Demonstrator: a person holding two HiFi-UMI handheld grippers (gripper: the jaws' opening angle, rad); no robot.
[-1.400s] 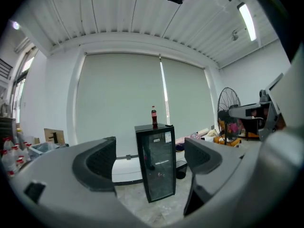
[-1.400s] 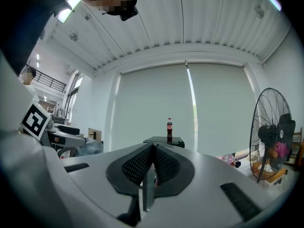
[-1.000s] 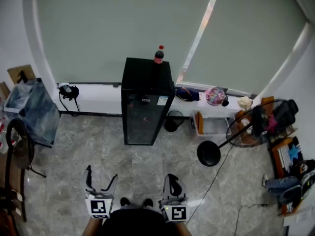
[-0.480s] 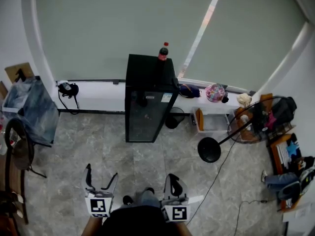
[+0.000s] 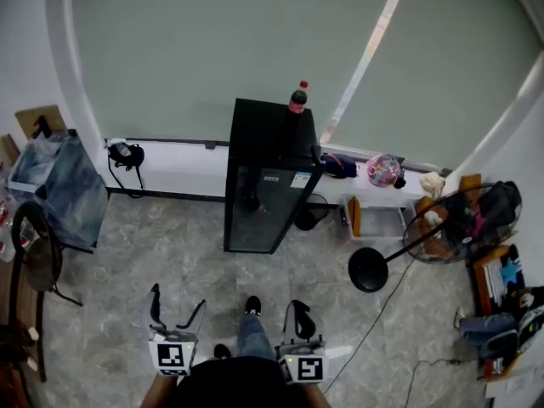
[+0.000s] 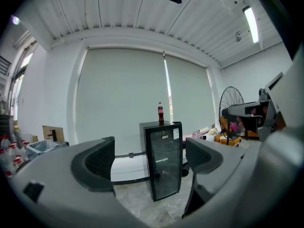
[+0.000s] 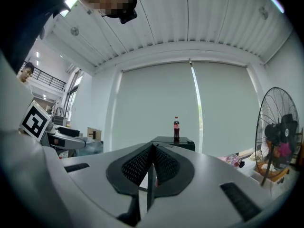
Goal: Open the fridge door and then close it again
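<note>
Well short of the shut fridge [image 5: 268, 185], I held my left claw [image 5: 177, 306] spread apart and my right claw [image 5: 297, 311] pressed together.

Soft, even daylight fills the room, filtering through pale roller blinds [image 5: 212, 49] at twelve o'clock in the head view. A bright gap [image 5: 370, 45] between them glows toward one o'clock. The grey floor [image 5: 170, 253] shows a faint sheen and only weak shadows. The fridge [image 5: 263, 202] reads dark, its glass dim. Straight lines bow at the edges. Both gripper views are round fisheye pictures with black corners, foreground blurred, distance sharp. A ceiling strip light [image 6: 250, 24] glares at two o'clock in the left gripper view.
</note>
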